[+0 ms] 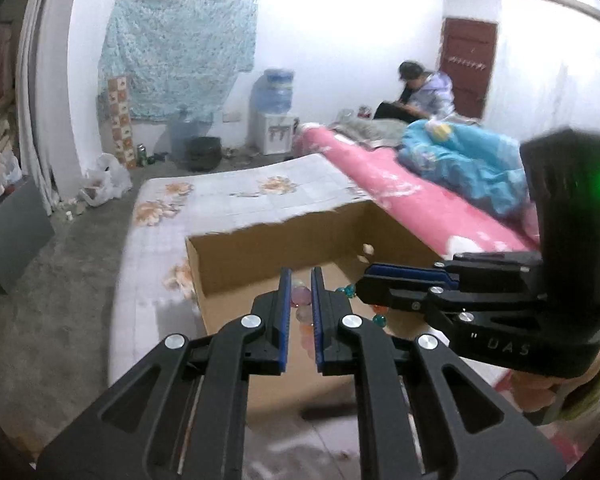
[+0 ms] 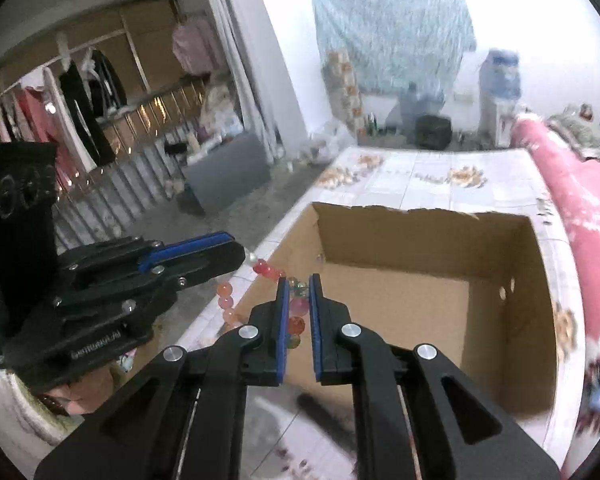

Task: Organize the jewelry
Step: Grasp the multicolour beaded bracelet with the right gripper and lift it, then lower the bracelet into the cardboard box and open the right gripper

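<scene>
A string of large coloured beads, a bracelet (image 2: 297, 310), hangs stretched between my two grippers above an open cardboard box (image 2: 420, 292). My right gripper (image 2: 298, 280) is shut on pink and orange beads of it. My left gripper (image 1: 300, 276) is shut on pink beads (image 1: 302, 298) of the same bracelet; in the right wrist view it (image 2: 235, 256) sits at the left with red and orange beads (image 2: 265, 269) trailing from its tip. In the left wrist view the right gripper (image 1: 364, 280) comes in from the right, with teal beads (image 1: 346, 290) by its tip.
The box (image 1: 259, 248) rests on a floral-patterned mattress (image 1: 235, 196) on the floor. A pink bed (image 1: 400, 196) with a blue quilt runs along the right, and a person sits at its far end. A grey board, bags and a water dispenser stand by the walls.
</scene>
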